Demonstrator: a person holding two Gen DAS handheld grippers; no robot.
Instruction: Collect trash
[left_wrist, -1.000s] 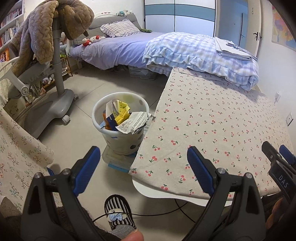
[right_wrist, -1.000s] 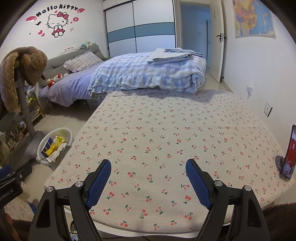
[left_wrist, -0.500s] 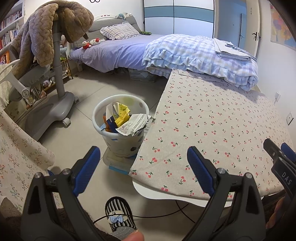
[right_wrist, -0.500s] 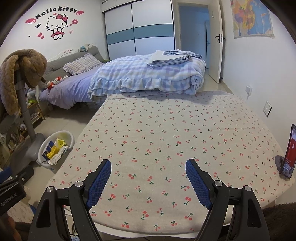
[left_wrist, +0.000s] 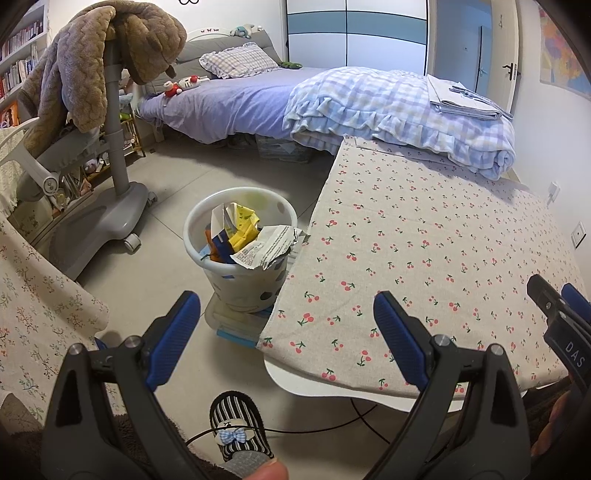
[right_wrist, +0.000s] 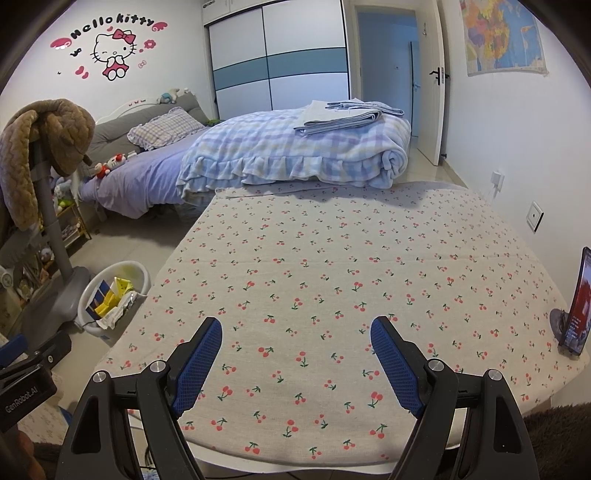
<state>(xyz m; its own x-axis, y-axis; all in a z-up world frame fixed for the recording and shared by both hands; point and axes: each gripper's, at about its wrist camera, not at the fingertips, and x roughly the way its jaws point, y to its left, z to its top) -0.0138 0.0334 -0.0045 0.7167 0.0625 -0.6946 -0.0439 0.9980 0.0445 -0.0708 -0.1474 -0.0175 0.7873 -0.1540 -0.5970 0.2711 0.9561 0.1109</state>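
Bedroom floor tiles run between a bed (left_wrist: 229, 107) and a table (right_wrist: 332, 280) under a cherry-print cloth, and on them, just beside the table's left edge, stands a white bin (left_wrist: 240, 258) on a flat box. All the trash (left_wrist: 255, 243) I can see is already in that bin: crumpled printed paper, yellow wrappers, a blue and orange carton, piled to the rim and a little over it on the table side. Such stuff looks light, soft and crushable; I judge a pinch on a raised fold of the paper or a carton edge would hold best, since glossy wrappers may slip. The cloth shows no scraps, only a phone (right_wrist: 576, 306) on a stand at the right edge. Left gripper (left_wrist: 284, 328) hovers with fingers spread and nothing between them; the bin lies ahead of and beyond its left finger, apart from it. Right gripper (right_wrist: 295, 354) hangs over the bare cloth, fingers spread and empty, the bin well off to its left.
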